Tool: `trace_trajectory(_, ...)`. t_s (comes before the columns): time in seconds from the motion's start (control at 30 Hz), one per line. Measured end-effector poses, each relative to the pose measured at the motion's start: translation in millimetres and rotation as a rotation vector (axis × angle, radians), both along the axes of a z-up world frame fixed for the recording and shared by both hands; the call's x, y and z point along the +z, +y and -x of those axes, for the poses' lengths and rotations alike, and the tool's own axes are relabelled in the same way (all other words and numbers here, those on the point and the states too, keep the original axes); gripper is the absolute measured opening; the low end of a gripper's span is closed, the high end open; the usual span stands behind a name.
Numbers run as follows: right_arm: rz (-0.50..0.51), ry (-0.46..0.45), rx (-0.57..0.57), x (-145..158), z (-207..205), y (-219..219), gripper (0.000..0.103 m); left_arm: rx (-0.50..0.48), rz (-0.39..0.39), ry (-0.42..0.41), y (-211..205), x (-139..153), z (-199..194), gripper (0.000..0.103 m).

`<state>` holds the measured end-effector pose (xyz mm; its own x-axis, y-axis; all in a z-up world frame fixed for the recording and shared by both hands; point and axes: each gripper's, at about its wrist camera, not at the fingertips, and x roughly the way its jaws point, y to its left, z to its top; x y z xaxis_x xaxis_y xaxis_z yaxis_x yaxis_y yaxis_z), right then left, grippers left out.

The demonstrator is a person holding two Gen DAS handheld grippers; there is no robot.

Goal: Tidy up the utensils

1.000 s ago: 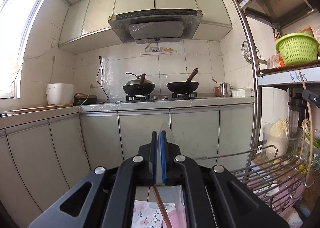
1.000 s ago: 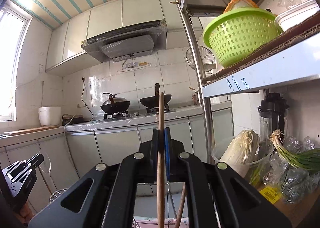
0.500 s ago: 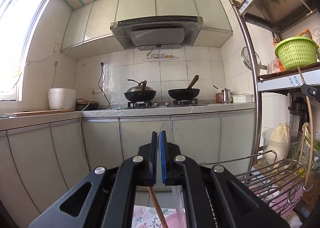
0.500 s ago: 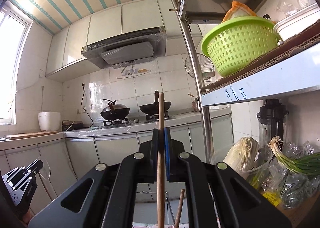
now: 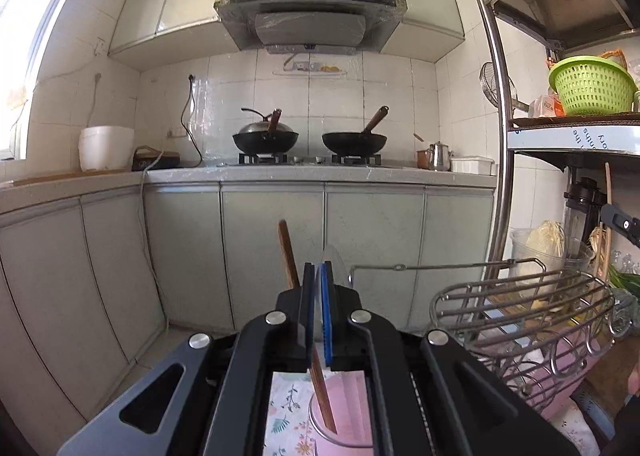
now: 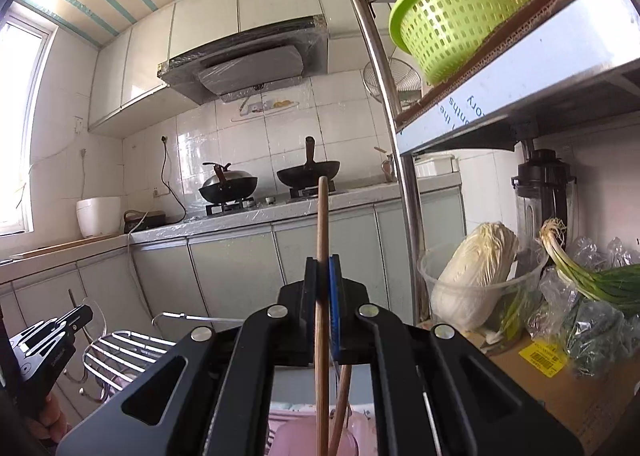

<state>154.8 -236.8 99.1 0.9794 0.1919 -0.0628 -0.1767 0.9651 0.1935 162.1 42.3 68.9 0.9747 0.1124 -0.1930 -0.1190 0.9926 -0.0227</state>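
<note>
My left gripper point(image 5: 318, 276) is shut on the rim of a clear glass cup point(image 5: 340, 428), whose edge pokes up between the pads. A dark wooden chopstick point(image 5: 289, 252) stands tilted in that cup, left of the jaws. My right gripper point(image 6: 323, 268) is shut on a light wooden chopstick point(image 6: 322, 223) held upright. A second wooden stick point(image 6: 340, 412) leans below it over a pink holder. The left gripper also shows in the right wrist view point(image 6: 44, 340), and the right gripper's tip in the left wrist view point(image 5: 620, 221).
A wire dish rack point(image 5: 520, 308) stands on the right, over pink and floral cloth. A metal shelf post point(image 6: 400, 143) rises beside it; the shelf holds a green basket point(image 6: 456, 19), cabbage point(image 6: 476, 268), scallions and a blender. Kitchen counter with two woks lies beyond.
The left gripper has tilted and lifted, so the dark chopstick now rises above the jaws at their left. The right gripper keeps its chopstick upright and has shifted slightly.
</note>
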Motion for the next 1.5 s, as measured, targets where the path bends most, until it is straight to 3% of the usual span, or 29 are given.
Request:
trace_trajectory(0.2, 0.006, 0.141, 0.011, -24.6, 12.5, -3.0, 0.006, -0.091, 0.1, 0.14, 15.9, -13.1, 0.2, 0.003)
trace_trajectory(0.4, 0.039, 0.254, 0.011, -35.6, 18.6, -2.1, 0.007, -0.142, 0.127, 0.227, 17.2, -19.3, 0.7, 0.008)
trace_trajectory(0.43, 0.042, 0.283, 0.017, -36.6, 17.5, -2.0, 0.009, -0.152, 0.13, 0.236, 16.8, -19.9, 1.7, 0.013)
trace_trajectory(0.47, 0.042, 0.308, 0.026, -37.4, 16.8, -2.4, 0.017, -0.158, 0.132, 0.246, 16.1, -20.8, 3.4, 0.021)
trace_trajectory(0.57, 0.019, 0.349, 0.038, -41.2, 18.8, -7.3, 0.039, -0.174, 0.136, 0.261, 14.0, -21.5, 11.5, 0.033)
trace_trajectory(0.77, 0.014, 0.377, 0.034, -45.1, 41.2, -12.2, 0.039, -0.178, 0.172, 0.263, 18.9, -19.2, 34.3, 0.038)
trace_trajectory(1.0, 0.016, 0.507, 0.096, -71.4, 58.9, -5.8, 0.04, -0.205, 0.243, 0.33, 25.6, -29.0, 57.6, 0.038)
trace_trajectory(1.13, -0.001, 0.643, 0.163, -102.6, 61.7, 4.0, 0.04, -0.234, 0.272, 0.458, 21.0, -52.9, 61.2, 0.038)
trace_trajectory(1.3, -0.027, 0.785, 0.201, -137.0, 65.2, 12.9, 0.04, -0.28, 0.334, 0.7, 11.3, -104.0, 62.3, 0.036)
trace_trajectory(1.5, -0.051, 0.868, 0.229, -155.1, 72.5, 18.3, 0.04, -0.259, 0.38, 0.968, -5.8, -153.9, 52.2, 0.02)
